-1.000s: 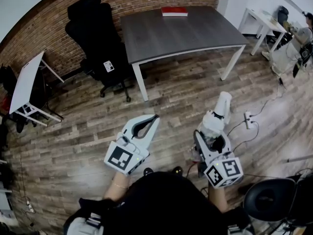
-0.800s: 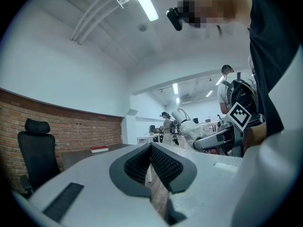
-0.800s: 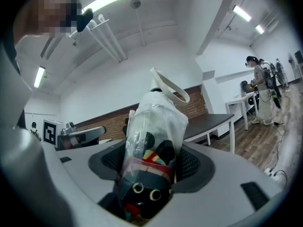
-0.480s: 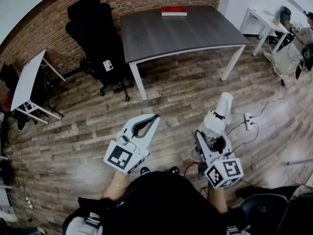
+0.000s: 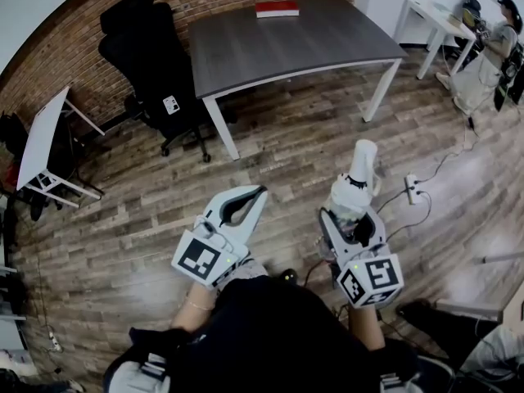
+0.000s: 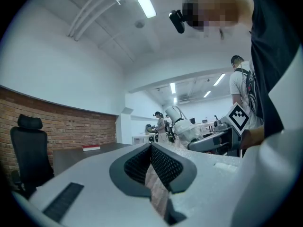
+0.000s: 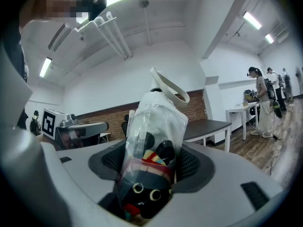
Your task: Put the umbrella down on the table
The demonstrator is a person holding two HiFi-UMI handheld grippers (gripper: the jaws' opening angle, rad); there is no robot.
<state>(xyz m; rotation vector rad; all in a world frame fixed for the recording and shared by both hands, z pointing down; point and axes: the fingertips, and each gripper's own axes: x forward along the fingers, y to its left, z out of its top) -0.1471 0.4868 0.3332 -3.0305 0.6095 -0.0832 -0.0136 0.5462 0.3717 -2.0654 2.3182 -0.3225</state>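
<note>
The umbrella (image 5: 358, 178) is folded, wrapped in a clear plastic sleeve, with a white handle at its far end. My right gripper (image 5: 350, 213) is shut on its dark patterned body (image 7: 154, 145), and it sticks out forward over the wooden floor. My left gripper (image 5: 255, 193) is shut with nothing in it, its pads meeting at the tips (image 6: 151, 148). It hangs level beside the right one. The dark grey table (image 5: 327, 39) stands ahead by the brick wall, well beyond both grippers, and shows in the right gripper view (image 7: 208, 126).
A red book (image 5: 277, 8) lies at the table's far edge. A black office chair (image 5: 147, 64) stands left of the table, with a small white table (image 5: 41, 137) further left. A power strip (image 5: 413, 189) and cables lie on the floor at right. A person (image 5: 483, 64) stands by a white desk (image 5: 434, 19).
Both grippers have travelled forward over the floor, the right one still holding the umbrella. The view has swung, so the table and chair sit further left in the picture.
</note>
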